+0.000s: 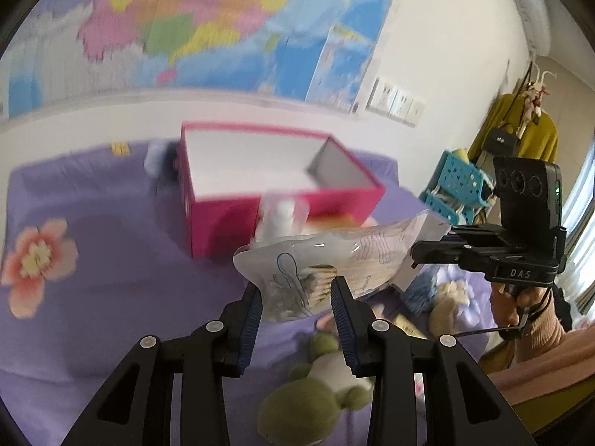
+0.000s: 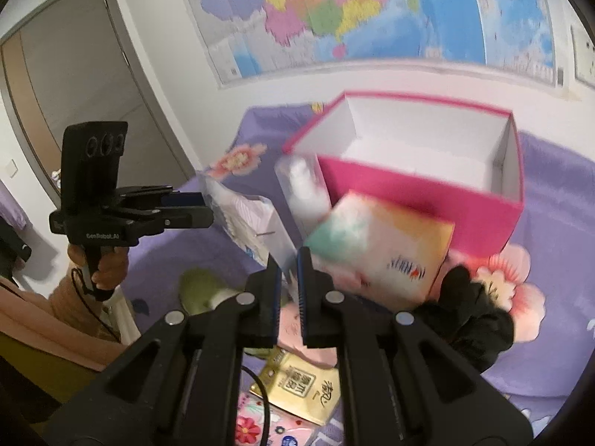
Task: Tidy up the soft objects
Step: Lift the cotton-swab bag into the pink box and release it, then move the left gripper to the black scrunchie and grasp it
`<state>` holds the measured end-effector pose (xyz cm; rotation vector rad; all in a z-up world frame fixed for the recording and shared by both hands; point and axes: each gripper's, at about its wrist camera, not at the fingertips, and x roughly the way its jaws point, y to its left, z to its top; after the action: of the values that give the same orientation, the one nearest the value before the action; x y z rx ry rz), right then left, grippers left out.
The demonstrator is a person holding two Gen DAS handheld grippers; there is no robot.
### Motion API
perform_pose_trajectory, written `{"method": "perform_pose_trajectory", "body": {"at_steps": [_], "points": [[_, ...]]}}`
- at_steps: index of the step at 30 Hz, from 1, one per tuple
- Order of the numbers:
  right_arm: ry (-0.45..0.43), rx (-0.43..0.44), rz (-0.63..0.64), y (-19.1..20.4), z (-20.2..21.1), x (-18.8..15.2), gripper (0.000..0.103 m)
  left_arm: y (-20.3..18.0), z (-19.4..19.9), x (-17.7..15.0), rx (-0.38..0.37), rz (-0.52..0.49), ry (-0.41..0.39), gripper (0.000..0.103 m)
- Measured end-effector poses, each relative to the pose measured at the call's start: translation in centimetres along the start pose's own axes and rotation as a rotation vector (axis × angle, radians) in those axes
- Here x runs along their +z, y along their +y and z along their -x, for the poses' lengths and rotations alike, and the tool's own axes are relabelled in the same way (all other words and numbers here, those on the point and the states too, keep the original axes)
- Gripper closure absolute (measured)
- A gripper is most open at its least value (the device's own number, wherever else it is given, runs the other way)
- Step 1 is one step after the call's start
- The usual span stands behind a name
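A clear plastic bag with line drawings hangs in the air between both grippers, in front of an open pink box with a white inside. My left gripper is shut on the bag's near end. My right gripper is shut on the bag's other end. The pink box is empty as far as I see. A green plush frog lies on the purple bed below the left gripper.
A colourful tissue pack and a small clear bag with white stuff lie by the box front. A black furry item, a gold packet and a cream plush lie on the purple flowered sheet.
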<state>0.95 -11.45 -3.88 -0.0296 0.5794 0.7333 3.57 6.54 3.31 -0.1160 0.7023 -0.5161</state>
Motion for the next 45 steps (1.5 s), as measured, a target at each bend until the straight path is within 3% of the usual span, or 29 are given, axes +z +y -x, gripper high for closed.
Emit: {"method": "perform_pose_trajectory", "body": {"at_steps": [8,15,21,33,39,45], "points": [[-0.120,-0.022,0.023,-0.2,2.5,4.8,0.094,-1.8,1.8,5.1,0.045,-0.086,-0.109,0.066],[-0.166,-0.047,-0.016,-2.7,1.7,8.8,0.094,-0.6,-0.4,8.9,0.071,-0.072,-0.111,0.066],[-0.125,-0.075,-0.082,-6.2,-1.4,10.4,0.094,1.7,-4.1,10.6,0.084,-0.017,-0.048,0.066],[0.045,-0.063,-0.273,-12.5,-8.6,9.8,0.091,5.8,-11.1,9.7,0.160,0.087,0.117,0.066],[0.104,-0.128,-0.307,-13.6,-11.2,9.6,0.087,7.5,-12.2,9.9,0.194,0.164,0.117,0.066],[0.085,-0.134,-0.327,-13.6,-10.4,9.4,0.084,7.5,-11.2,9.7,0.222,0.168,0.082,0.066]]}}
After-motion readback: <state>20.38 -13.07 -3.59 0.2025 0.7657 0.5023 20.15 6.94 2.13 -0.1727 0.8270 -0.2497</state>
